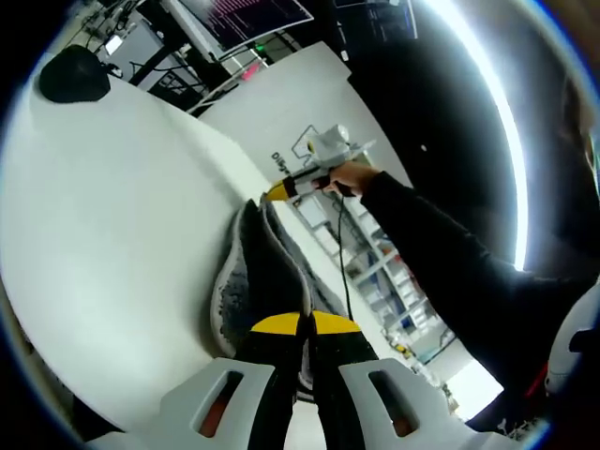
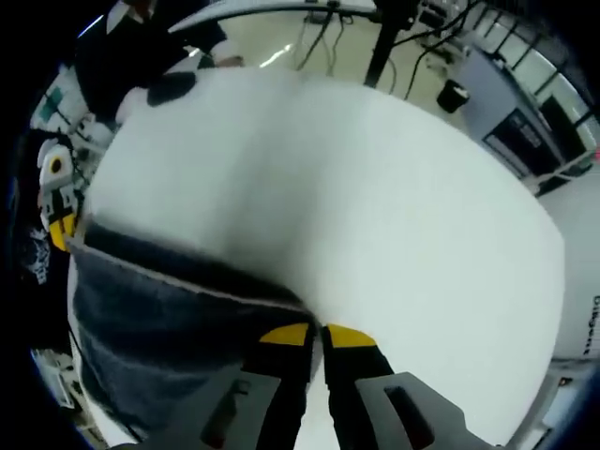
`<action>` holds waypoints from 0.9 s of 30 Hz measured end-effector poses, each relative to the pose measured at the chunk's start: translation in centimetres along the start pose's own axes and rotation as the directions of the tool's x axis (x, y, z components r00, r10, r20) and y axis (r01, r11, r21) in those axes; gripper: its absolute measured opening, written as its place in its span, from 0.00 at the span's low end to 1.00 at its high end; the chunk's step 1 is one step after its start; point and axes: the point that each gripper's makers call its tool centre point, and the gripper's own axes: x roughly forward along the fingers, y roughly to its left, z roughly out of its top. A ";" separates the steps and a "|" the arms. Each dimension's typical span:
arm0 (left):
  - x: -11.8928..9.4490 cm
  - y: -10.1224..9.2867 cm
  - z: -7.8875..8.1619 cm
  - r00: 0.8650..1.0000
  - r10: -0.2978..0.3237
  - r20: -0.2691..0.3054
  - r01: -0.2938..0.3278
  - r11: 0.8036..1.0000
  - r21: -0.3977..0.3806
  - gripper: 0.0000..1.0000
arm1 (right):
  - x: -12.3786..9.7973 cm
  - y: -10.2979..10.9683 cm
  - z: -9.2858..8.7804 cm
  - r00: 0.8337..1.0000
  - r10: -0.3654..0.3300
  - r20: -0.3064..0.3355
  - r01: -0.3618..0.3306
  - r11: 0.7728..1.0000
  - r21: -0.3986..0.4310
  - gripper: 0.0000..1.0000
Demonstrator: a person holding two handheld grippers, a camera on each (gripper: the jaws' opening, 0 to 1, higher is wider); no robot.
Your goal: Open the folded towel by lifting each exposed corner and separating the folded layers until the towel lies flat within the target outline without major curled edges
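Observation:
A dark grey towel (image 1: 267, 281) hangs stretched between the two grippers over a white table (image 1: 112, 234). In the left gripper view my left gripper (image 1: 305, 324) is shut on the towel's near edge. The towel runs away from it to the right gripper (image 1: 279, 190), held by a hand in a black sleeve. In the right gripper view my right gripper (image 2: 317, 335) is shut on a corner of the towel (image 2: 159, 319), which spreads to the left over the white table (image 2: 394, 206). The left gripper (image 2: 58, 225) pinches the far corner there.
A black round object (image 1: 70, 75) lies near the table's far edge, also seen as the black object (image 2: 171, 89). Monitors (image 1: 253, 19) and stands sit beyond the table. Shelving (image 1: 375, 272) shows past the table edge.

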 end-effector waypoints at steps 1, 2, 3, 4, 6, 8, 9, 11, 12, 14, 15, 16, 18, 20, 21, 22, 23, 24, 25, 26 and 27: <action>0.0 -0.1 0.0 1.000 -0.005 0.000 0.005 1.000 0.000 0.00 | -0.6 -0.1 -0.2 1.000 -0.013 0.011 0.013 1.000 0.009 0.01; 0.0 -0.3 0.0 1.000 -0.010 -0.001 0.010 1.000 0.001 0.00 | -0.8 -0.2 -0.2 1.000 -0.016 0.014 0.016 1.000 0.011 0.01; 0.0 -0.4 0.0 1.000 -0.014 0.000 0.014 1.000 0.002 0.00 | -0.8 -0.2 -0.2 1.000 -0.018 0.017 0.018 1.000 0.011 0.01; 0.1 -0.7 0.0 1.000 -0.022 -0.001 0.022 1.000 0.003 0.00 | -1.0 -0.3 -0.2 1.000 -0.021 0.019 0.021 1.000 0.012 0.01; 0.1 -1.1 0.0 0.999 -0.038 -0.003 0.038 0.999 0.007 0.00 | -1.4 -0.5 -0.2 0.999 -0.027 0.024 0.027 1.000 0.014 0.01; 0.1 -1.7 0.1 0.999 -0.052 -0.004 0.052 0.999 0.013 0.00 | -1.7 -0.6 -0.2 0.999 -0.033 0.029 0.033 0.999 0.006 0.00; 0.2 -1.7 0.1 0.999 -0.054 -0.004 0.054 0.998 0.016 0.00 | -1.7 -0.6 -0.2 0.999 -0.034 0.030 0.034 0.999 0.002 0.00; 0.2 -2.2 0.2 0.998 -0.067 -0.003 0.067 0.997 0.027 0.00 | -1.9 -0.6 -0.4 0.999 -0.039 0.034 0.039 0.999 0.001 0.00; 0.2 -2.4 0.2 0.997 -0.074 -0.003 0.074 0.997 0.033 0.00 | -2.1 -0.6 -0.5 0.998 -0.042 0.035 0.042 0.999 0.000 0.00; 0.3 -2.8 0.3 0.996 -0.089 -0.004 0.089 0.995 0.039 0.00 | -2.3 -0.5 -0.7 0.998 -0.046 0.037 0.046 0.999 0.000 0.00; 0.3 -3.1 0.2 0.995 -0.096 -0.006 0.096 0.994 0.042 0.00 | -2.4 -0.5 -0.8 0.998 -0.050 0.037 0.050 0.999 0.000 0.00; 0.3 -3.3 0.2 0.995 -0.102 -0.008 0.102 0.994 0.045 0.00 | -2.5 -0.4 -0.9 0.998 -0.053 0.038 0.053 0.999 0.002 0.00; 0.4 -3.7 0.0 0.994 -0.113 -0.014 0.114 0.992 0.052 0.00 | -2.7 -0.3 -1.2 0.997 -0.059 0.041 0.059 0.998 0.006 0.00; 0.5 -4.0 0.0 0.992 -0.123 -0.018 0.124 0.991 0.059 0.00 | -3.0 -0.2 -1.5 0.997 -0.066 0.043 0.066 0.998 0.011 0.00; 0.5 -4.3 -0.1 0.991 -0.129 -0.021 0.130 0.990 0.062 0.00 | -3.1 -0.1 -1.7 0.997 -0.069 0.043 0.068 0.998 0.013 0.00; 0.5 -4.6 -0.1 0.990 -0.138 -0.024 0.139 0.988 0.069 0.00 | -3.2 0.0 -2.0 0.996 -0.074 0.042 0.073 0.997 0.015 0.00; 0.5 -4.7 -0.1 0.990 -0.140 -0.025 0.141 0.987 0.071 0.00 | -3.3 0.0 -2.1 0.996 -0.075 0.042 0.074 0.997 0.016 0.00; 0.6 -5.1 -0.2 0.989 -0.148 -0.027 0.150 0.985 0.079 0.00 | -3.5 0.0 -2.3 0.996 -0.081 0.040 0.081 0.997 0.018 0.00; 0.6 -5.2 -0.2 0.988 -0.153 -0.028 0.154 0.985 0.082 0.00 | -3.6 0.1 -2.5 0.996 -0.086 0.038 0.085 0.996 0.019 0.00; 0.6 -5.4 -0.2 0.987 -0.158 -0.030 0.160 0.984 0.084 0.00 | -3.8 0.1 -2.7 0.995 -0.089 0.037 0.088 0.996 0.021 0.00; 0.6 -5.6 -0.3 0.986 -0.162 -0.031 0.164 0.983 0.087 0.00 | -4.0 0.2 -2.9 0.995 -0.093 0.036 0.092 0.995 0.025 0.00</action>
